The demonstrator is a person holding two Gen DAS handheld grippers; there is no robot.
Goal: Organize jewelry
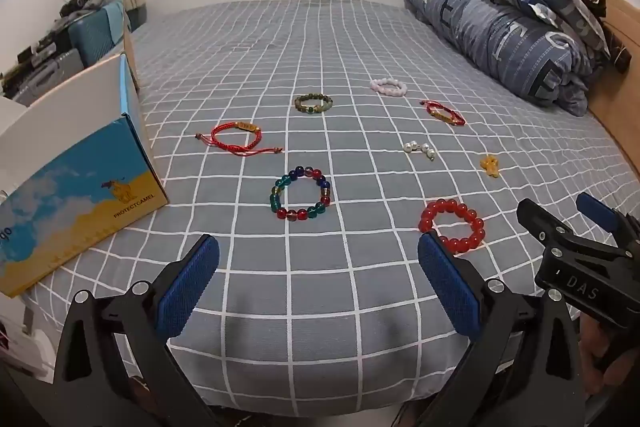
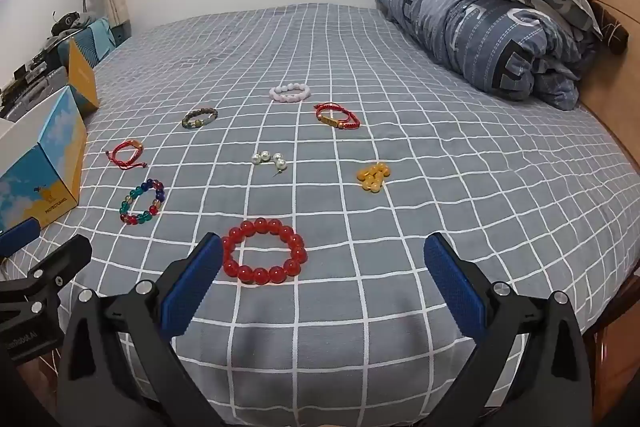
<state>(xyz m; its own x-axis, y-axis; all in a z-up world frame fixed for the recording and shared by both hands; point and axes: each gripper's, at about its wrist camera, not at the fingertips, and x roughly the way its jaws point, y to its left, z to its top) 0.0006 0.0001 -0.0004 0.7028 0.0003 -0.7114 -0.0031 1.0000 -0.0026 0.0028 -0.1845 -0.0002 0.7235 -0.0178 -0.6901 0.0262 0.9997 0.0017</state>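
Jewelry lies spread on a grey checked bed sheet (image 1: 320, 39). A red bead bracelet (image 2: 260, 227) lies just ahead of my right gripper (image 2: 324, 267), close to its left finger. My left gripper (image 1: 320, 267) hangs over bare sheet, short of a multicoloured bead bracelet (image 1: 278, 193). Farther off lie a red cord bracelet (image 1: 245, 126), a green bead bracelet (image 1: 304, 103), a pale pink bead bracelet (image 1: 386, 81), a second red cord bracelet (image 1: 442, 113), pearl earrings (image 1: 420, 147) and a yellow bead piece (image 1: 491, 165). Both grippers stand open and hold nothing.
An open blue and yellow cardboard box (image 1: 80, 195) stands on the bed's left edge. A folded blue quilt (image 1: 500, 39) and pillows are piled at the back right against a wooden headboard (image 2: 612, 75). Suitcases (image 1: 96, 31) and a lamp stand beyond the box.
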